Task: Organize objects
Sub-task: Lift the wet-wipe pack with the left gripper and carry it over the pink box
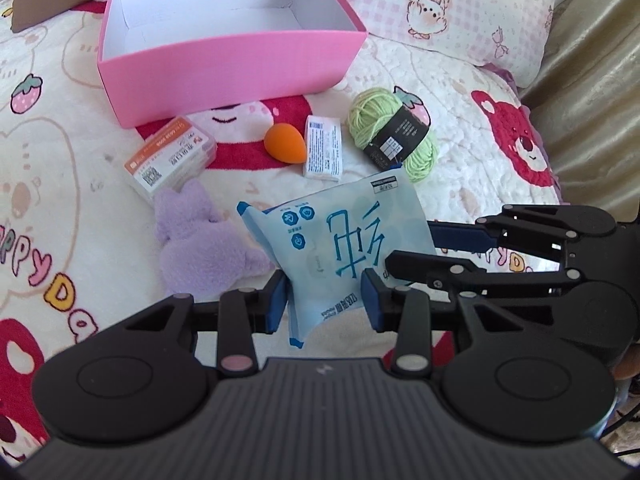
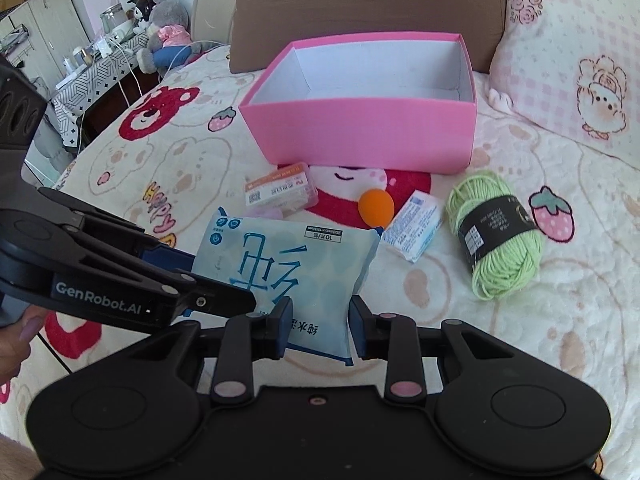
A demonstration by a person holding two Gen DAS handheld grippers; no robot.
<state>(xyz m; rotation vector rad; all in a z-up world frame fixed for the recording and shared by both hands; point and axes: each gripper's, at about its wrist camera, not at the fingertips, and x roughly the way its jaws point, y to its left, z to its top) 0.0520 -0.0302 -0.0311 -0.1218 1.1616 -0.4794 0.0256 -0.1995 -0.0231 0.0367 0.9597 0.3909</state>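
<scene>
Cartoon bears and strawberries cover the plush blanket [image 1: 460, 80] spread over the bed where everything lies.

Nearest in both wrist views is a pale blue packet of wipes [image 1: 340, 240], lifted clear of the blanket and gripped from two sides. The left gripper [image 1: 326, 304] points steeply down, its blue pads narrowed onto the packet's lower edge. The right gripper [image 2: 318, 326] also tilts steeply down and pinches another edge of the same packet [image 2: 288, 276]. Seen from the left wrist, the right gripper's fingers [image 1: 460, 236] reach in from 3 o'clock; from the right wrist, the left gripper's fingers [image 2: 172, 258] come in from 9 o'clock, with a hand [image 2: 16, 336] just visible at the frame's edge behind them.

Beyond the packet in the left view, a purple plush toy [image 1: 200, 248] lies on the blanket at 10 o'clock of it. Farther on sits a row of small things: a clear plastic case with an orange label [image 1: 172, 158] at 11 o'clock, an orange makeup sponge [image 1: 284, 142] at 12, a small white wrapped pack [image 1: 324, 146] just beside the sponge, and a skein of light green yarn [image 1: 390, 134] with a black band at 1 o'clock.

Behind the row stands an open pink box [image 1: 232, 68], white inside. A pink checked pillow [image 1: 460, 8] lies at its 2 o'clock. In the right view a brown cushion [image 2: 368, 0] rises behind the box, and a cluttered side table [image 2: 100, 68] stands at far 10 o'clock.
</scene>
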